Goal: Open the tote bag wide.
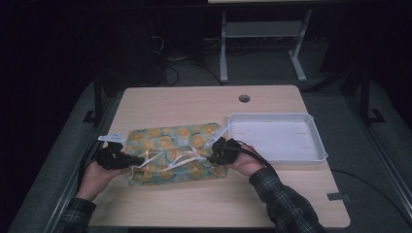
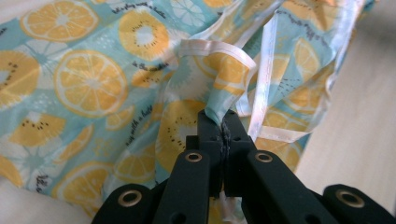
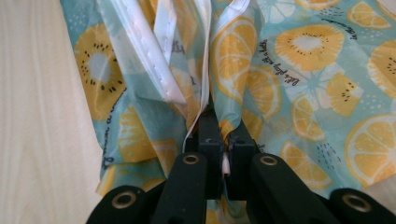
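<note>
High view: a white tray point(image 1: 313, 141) sits on the wooden table point(image 1: 194, 199) just right of the fruit-print cloth point(image 1: 165, 136), and a round hole point(image 1: 244, 98) lies beyond both. The cloth lies spread at the table's middle, white ties point(image 1: 180, 160) across it. The left gripper point(image 2: 223, 128) is clamped on its left edge, the right gripper point(image 3: 219, 126) clamped on its right edge, cloth stretched between them.

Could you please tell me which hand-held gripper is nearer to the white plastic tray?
The right hand-held gripper is nearer, just beside the shallow white plastic tray at its near left corner. The left hand-held gripper is across the fruit-print cloth, far from it.
</note>
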`<control>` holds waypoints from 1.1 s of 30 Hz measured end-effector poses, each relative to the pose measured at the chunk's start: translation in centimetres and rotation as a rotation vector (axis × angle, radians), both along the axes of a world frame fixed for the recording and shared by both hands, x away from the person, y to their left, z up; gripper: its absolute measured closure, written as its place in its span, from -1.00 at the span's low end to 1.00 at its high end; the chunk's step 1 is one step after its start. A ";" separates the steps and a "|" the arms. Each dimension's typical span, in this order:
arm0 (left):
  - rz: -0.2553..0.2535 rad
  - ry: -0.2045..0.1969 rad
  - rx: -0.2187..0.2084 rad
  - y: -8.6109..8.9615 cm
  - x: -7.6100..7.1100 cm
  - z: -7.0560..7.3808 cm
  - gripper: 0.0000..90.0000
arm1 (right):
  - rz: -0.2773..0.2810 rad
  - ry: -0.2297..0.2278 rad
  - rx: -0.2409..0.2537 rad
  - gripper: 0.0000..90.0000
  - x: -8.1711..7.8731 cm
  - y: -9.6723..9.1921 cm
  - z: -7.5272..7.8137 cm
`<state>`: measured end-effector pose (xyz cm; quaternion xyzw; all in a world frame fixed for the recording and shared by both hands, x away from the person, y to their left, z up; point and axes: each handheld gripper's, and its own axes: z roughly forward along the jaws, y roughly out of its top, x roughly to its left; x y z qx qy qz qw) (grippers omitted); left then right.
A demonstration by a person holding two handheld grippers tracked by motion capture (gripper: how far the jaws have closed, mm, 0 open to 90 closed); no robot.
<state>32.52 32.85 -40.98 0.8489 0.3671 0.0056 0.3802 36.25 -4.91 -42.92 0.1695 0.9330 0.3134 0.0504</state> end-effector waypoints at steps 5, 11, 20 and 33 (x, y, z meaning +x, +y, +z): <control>-0.027 0.019 -0.015 0.2 -1.9 -0.1 0.98 | 0.026 0.018 0.018 0.93 -1.3 -0.6 0.0; -0.034 0.012 -0.026 0.2 -2.9 0.0 0.97 | 0.048 0.013 0.015 0.93 -2.4 -0.8 0.0; 0.011 -0.046 -0.068 0.5 -1.7 0.5 0.90 | 0.009 0.014 0.060 0.75 -1.5 -1.7 0.6; 0.083 -0.090 -0.077 1.0 1.3 1.0 0.73 | -0.070 0.024 0.138 0.56 -0.2 -2.1 1.5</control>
